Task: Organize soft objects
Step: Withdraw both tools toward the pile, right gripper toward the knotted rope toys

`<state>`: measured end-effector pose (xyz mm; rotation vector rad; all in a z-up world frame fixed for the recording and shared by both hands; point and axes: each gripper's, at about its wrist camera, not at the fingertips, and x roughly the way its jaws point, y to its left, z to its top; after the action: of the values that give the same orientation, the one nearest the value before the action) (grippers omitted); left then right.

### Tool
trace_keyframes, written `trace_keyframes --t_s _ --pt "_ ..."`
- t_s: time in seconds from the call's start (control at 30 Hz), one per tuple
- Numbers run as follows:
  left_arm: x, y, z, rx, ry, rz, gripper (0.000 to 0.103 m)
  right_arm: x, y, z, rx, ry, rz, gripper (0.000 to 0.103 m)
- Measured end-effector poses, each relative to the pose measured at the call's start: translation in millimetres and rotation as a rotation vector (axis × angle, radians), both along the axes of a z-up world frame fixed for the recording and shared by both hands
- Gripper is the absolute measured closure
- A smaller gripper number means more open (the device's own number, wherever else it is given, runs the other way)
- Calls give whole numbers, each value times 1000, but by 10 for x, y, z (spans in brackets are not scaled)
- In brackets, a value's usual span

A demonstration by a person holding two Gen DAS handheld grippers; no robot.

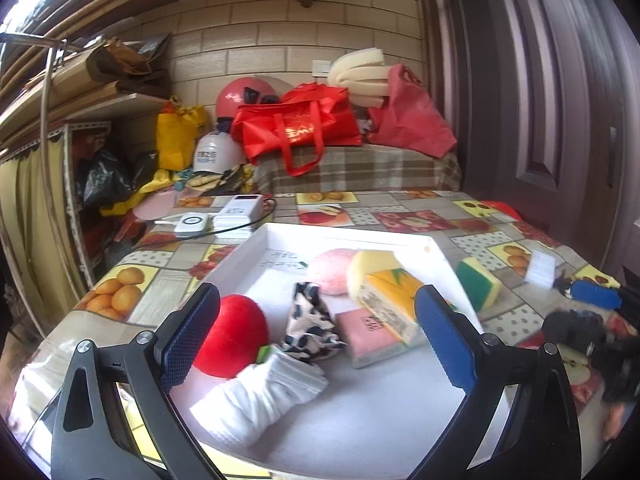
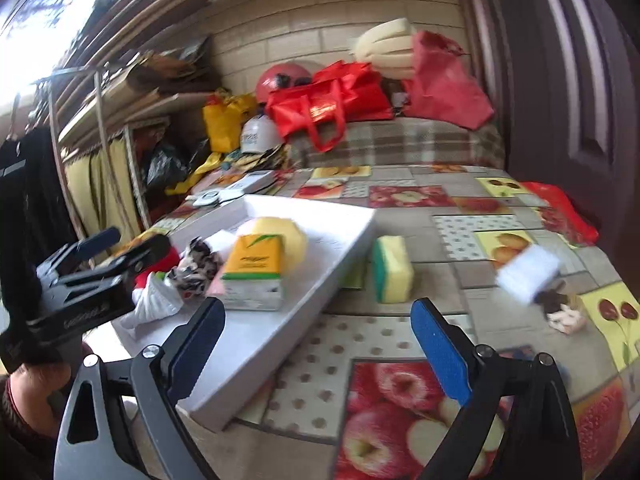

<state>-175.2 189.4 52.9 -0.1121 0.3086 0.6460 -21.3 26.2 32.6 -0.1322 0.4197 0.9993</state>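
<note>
My right claw (image 2: pixel 318 342) is spread wide, holding nothing, so it can fit around the yellow-green sponge (image 2: pixel 393 269) on the table beside the white tray (image 2: pixel 280 332) (soft things go inside).

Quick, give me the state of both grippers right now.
Left gripper: open, holding nothing, above the white tray.
Right gripper: open, holding nothing, over the tray's edge and the tablecloth.

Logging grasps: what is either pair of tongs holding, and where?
Nothing. Left tongs and right tongs both stand open and empty.
</note>
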Motion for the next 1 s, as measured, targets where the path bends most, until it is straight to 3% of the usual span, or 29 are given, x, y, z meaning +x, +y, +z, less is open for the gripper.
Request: trace_keyframes --t_s 0.23,0.33,0.4,0.53,0.63,0.77,0.87,0.93,1.0 --pt "51 -229 26 -14 -22 -140 4 151 -593 112 40 -124 -149 8" --pt "94 -284 28 -70 -34 -215 4 382 -827 114 38 -87 -204 8" --pt "148 -355 24 -85 -23 -250 4 531 -996 99 33 -34 -183 8" --pt "272 -510 16 -37 42 -241 4 620 -1110 16 -75 5 -129 7" --pt "283 -540 10 -80 25 -296 4 650 -1108 -91 -157 35 -98 7" --pt "369 -625 -1 -82 50 -315 4 800 -1000 -255 -244 142 -32 8" --pt "446 -678 -8 -114 47 -345 4 851 -800 -326 -348 143 -13 8" --pt "536 -728 -12 -126 50 -348 4 913 -679 -356 -391 145 -11 19" --pt "654 -776 -21 -148 57 -359 4 978 -619 -388 -410 171 23 62"
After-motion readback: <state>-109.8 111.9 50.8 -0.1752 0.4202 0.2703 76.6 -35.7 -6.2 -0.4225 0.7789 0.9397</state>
